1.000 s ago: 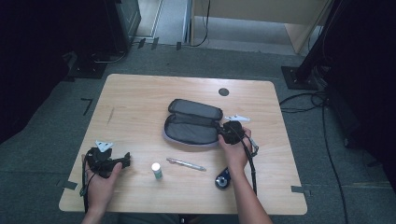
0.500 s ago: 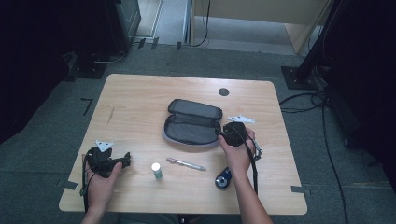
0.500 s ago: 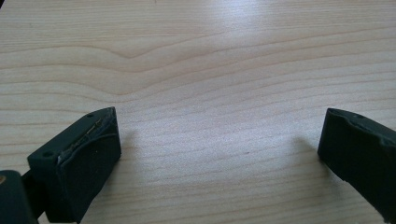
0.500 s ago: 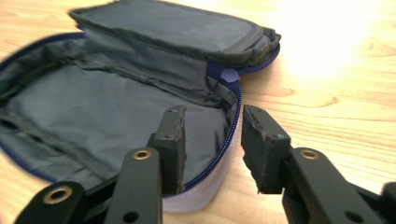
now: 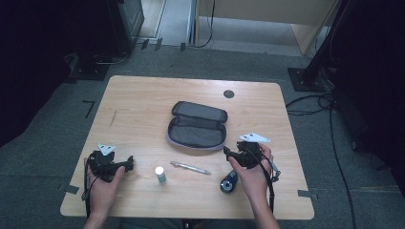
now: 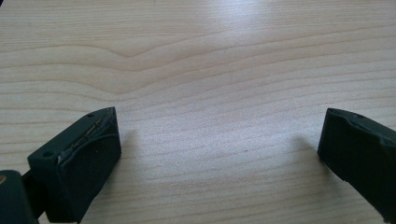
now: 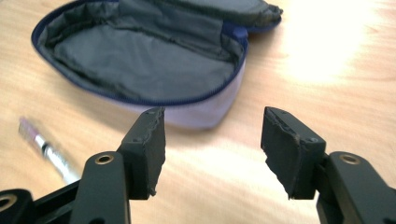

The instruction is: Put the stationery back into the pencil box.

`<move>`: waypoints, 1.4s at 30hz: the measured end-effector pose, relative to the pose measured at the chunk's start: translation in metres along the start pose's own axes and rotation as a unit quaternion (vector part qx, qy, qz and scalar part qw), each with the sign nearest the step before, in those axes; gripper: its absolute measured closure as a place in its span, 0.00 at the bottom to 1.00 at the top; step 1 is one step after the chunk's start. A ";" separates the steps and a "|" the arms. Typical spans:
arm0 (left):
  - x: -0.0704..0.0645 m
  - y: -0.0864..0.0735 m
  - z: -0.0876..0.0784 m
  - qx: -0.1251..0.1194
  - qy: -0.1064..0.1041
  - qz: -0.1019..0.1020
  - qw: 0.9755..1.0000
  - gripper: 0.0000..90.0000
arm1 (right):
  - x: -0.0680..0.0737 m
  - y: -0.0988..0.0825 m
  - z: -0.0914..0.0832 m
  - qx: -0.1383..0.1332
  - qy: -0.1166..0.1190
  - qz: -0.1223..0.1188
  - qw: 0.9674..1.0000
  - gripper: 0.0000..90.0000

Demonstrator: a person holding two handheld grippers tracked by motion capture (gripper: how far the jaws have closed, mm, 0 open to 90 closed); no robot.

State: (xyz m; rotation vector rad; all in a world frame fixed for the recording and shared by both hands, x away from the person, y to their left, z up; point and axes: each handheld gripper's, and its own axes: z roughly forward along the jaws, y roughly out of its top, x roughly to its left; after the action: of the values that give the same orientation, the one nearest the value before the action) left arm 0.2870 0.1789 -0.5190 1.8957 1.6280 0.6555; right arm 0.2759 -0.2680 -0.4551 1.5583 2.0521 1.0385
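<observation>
Surface (image 5: pixel 143 109): pale wood-grain finish, smooth, with a soft sheen that glares at the upper right of the right gripper view. Pencil case (image 7: pixel 140 60): woven cloth, matt dark grey lining, lilac outer wall, blue zip edge. Pen (image 7: pixel 46 147): glossy barrel, metallic-looking, lower left of that view. Right tool (image 7: pixel 212 144): matt black plastic, pads (image 7: pixel 154 140) rough and chipped at the edges. Left tool (image 6: pixel 219 154): same matt black pads (image 6: pixel 88 163), worn. Floor (image 5: pixel 57 143): grey carpet, rough.
</observation>
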 end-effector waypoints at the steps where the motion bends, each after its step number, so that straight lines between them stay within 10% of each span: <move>1: 0.000 0.000 0.000 0.000 0.000 0.000 1.000 0.00 | 0.001 -0.004 -0.003 0.000 -0.003 -0.001 1.000 0.44; 27: -0.001 0.000 0.000 0.000 -0.002 0.001 1.000 0.00 | 0.014 -0.066 -0.020 0.071 -0.007 0.004 0.997 0.25; 42: -0.001 0.000 0.000 0.000 -0.001 0.001 1.000 0.00 | 0.038 -0.081 -0.004 0.095 -0.020 -0.056 0.994 0.32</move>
State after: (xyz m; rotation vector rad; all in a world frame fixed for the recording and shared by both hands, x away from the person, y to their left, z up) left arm 0.2865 0.1779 -0.5190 1.8985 1.6238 0.6537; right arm 0.2069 -0.2435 -0.5065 1.5194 2.2371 0.7850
